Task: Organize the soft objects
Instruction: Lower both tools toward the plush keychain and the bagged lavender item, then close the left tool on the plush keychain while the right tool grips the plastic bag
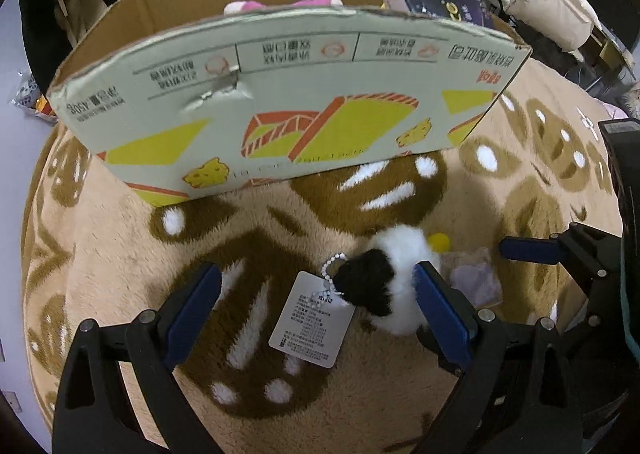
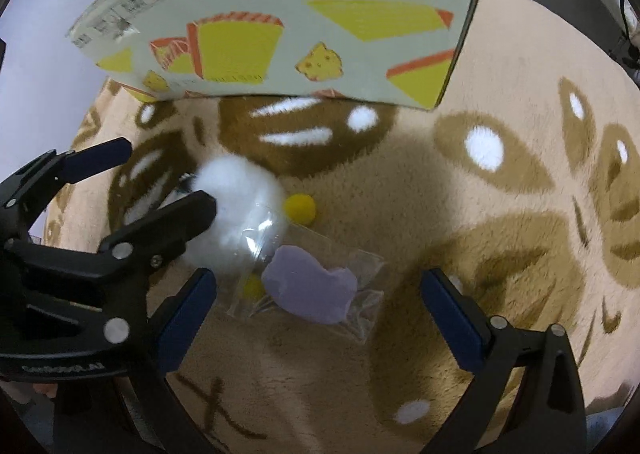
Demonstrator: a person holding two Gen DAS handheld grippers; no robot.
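A white and black plush toy (image 1: 384, 278) with a bead chain and a paper tag (image 1: 312, 320) lies on the brown patterned rug. My left gripper (image 1: 316, 310) is open, its blue fingers on either side of the toy and tag. In the right wrist view the white plush (image 2: 240, 210) lies beside a clear bag holding a purple soft piece (image 2: 310, 288). My right gripper (image 2: 320, 318) is open around that bag. A small yellow pompom (image 2: 300, 206) lies by the plush. The left gripper (image 2: 132, 186) shows at the left of this view.
An open cardboard box (image 1: 280, 114) stands on the rug behind the toys, its printed flap leaning toward me. Pink plush (image 1: 280, 2) and a dark carton (image 1: 440, 8) sit inside it. Clutter and a white cushion lie beyond the rug.
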